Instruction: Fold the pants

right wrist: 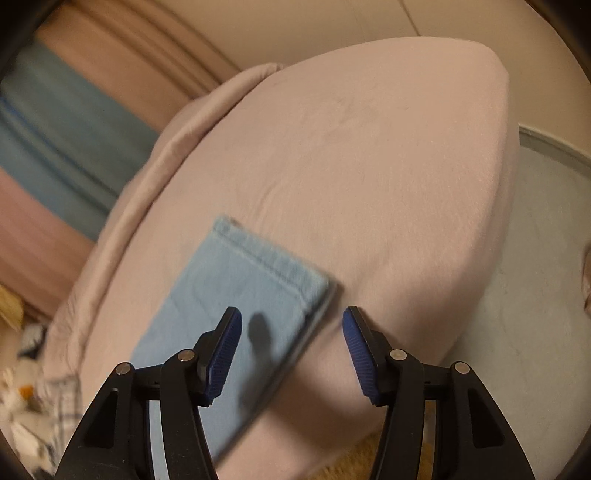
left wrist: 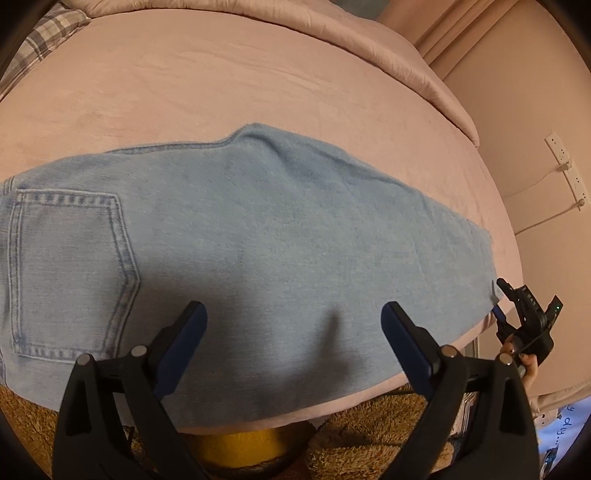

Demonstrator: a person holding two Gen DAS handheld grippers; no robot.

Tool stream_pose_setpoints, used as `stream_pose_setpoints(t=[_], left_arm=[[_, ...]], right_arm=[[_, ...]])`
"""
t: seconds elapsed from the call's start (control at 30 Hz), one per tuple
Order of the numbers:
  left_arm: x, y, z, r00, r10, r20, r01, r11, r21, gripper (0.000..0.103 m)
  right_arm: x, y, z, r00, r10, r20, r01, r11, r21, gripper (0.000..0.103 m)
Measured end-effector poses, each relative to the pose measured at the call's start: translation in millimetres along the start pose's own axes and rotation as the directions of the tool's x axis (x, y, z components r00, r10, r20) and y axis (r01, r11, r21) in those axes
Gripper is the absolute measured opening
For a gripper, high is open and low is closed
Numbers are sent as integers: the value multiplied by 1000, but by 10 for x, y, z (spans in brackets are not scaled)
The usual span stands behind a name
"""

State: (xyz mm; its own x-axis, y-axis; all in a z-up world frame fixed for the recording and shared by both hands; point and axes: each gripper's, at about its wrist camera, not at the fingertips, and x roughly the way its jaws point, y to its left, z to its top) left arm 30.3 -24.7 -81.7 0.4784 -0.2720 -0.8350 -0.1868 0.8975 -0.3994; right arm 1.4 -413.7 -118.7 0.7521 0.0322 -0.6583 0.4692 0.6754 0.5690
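Note:
Light blue denim pants (left wrist: 258, 236) lie flat along the near side of a pink bed (left wrist: 221, 81), back pocket at the left, legs stacked and running right. My left gripper (left wrist: 293, 314) hovers wide open above the middle of the pants with nothing between its fingers. In the right wrist view the hem end of the pants (right wrist: 251, 288) lies on the bed, slightly blurred. My right gripper (right wrist: 291, 325) is open over the hem's near corner, its blue pads apart from the cloth. That same gripper (left wrist: 498, 299) shows at the hem in the left wrist view, held by a hand.
A bunched pink duvet (left wrist: 369, 40) lies at the far side of the bed. A plaid pillow (left wrist: 44, 33) is at the far left. A brown shaggy rug (left wrist: 369, 443) and a yellow object (left wrist: 240, 446) lie below the bed's near edge. Wall sockets (left wrist: 565, 166) are at the right.

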Motion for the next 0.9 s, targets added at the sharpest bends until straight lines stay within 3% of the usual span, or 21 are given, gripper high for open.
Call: stream_pose_setpoints(t=[0.17, 0.2, 0.23, 0.3, 0.37, 0.47, 0.63, 0.77, 0.9], left_arm=[[-36, 30, -4, 1000, 1, 7, -1, 1000, -3, 96], [-50, 31, -6, 1000, 1, 10, -1, 1000, -1, 96], [-63, 31, -7, 1000, 3, 15, -3, 1000, 1, 96], [-102, 59, -7, 1000, 7, 25, -7, 1000, 5, 96], [-132, 82, -4, 999, 14, 33, -14, 1000, 4, 96], [-159, 133, 17, 999, 16, 43, -16, 1000, -4, 96], [-220, 246, 53, 998, 26, 59, -23, 999, -39, 96], [-296, 323, 67, 995, 48, 84, -43, 997, -58, 96], [-361, 407, 52, 993, 71, 99, -62, 994, -88, 96]], right_arm=[[131, 86, 80, 998, 32, 46, -34, 998, 50, 53], [155, 128, 77, 998, 28, 51, -30, 999, 45, 44], [176, 165, 74, 998, 21, 55, -24, 999, 39, 26], [234, 212, 73, 998, 53, 31, -54, 998, 44, 17], [209, 246, 85, 997, 69, 33, -71, 996, 55, 16], [26, 435, 110, 994, 82, 75, -81, 997, -18, 16], [-452, 1016, 92, 964, 246, 100, -228, 960, -160, 16], [-805, 1644, -136, 935, 342, 90, -294, 893, -340, 16], [-875, 2147, -499, 914, 406, -11, -367, 816, -447, 16]])
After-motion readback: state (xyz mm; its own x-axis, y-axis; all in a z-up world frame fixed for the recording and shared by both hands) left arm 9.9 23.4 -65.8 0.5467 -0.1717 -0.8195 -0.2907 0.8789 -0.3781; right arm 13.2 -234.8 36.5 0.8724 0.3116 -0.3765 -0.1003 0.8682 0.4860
